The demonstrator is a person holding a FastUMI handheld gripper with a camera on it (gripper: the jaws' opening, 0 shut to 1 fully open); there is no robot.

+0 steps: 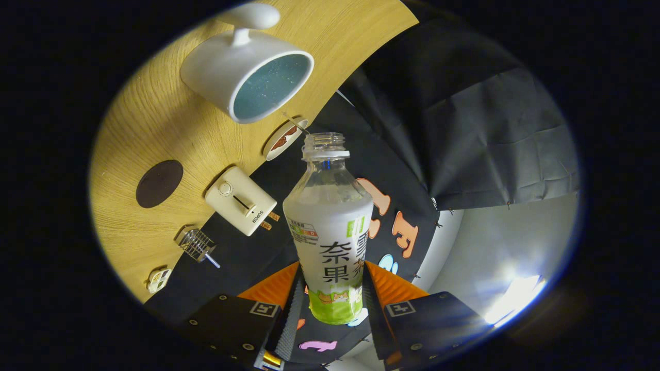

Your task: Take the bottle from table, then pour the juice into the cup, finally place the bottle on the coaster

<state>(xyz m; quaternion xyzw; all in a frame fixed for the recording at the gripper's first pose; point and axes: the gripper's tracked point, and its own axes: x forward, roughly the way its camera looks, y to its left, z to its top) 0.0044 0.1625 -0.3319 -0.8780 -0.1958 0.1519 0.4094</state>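
Note:
My gripper (331,301) is shut on the bottle (330,232), both fingers (289,309) pressing its lower body from either side. The bottle is clear plastic with a white and green label, and its neck is uncapped. I hold it lifted off the wooden table (154,113) and rolled steeply sideways, so the table stands tilted beyond it. The bottle's mouth points toward the white cup (247,72), whose blue inside faces me; the cup sits beyond and left of the mouth, apart from it. The dark round coaster (159,183) lies on the table left of the bottle.
A cream appliance with a dial (241,200) stands at the table's edge between coaster and bottle. A small dish (285,138) sits near the bottle's mouth. A wire whisk-like tool (198,246) and a small white item (158,279) lie by the table edge. Black cloth hangs behind.

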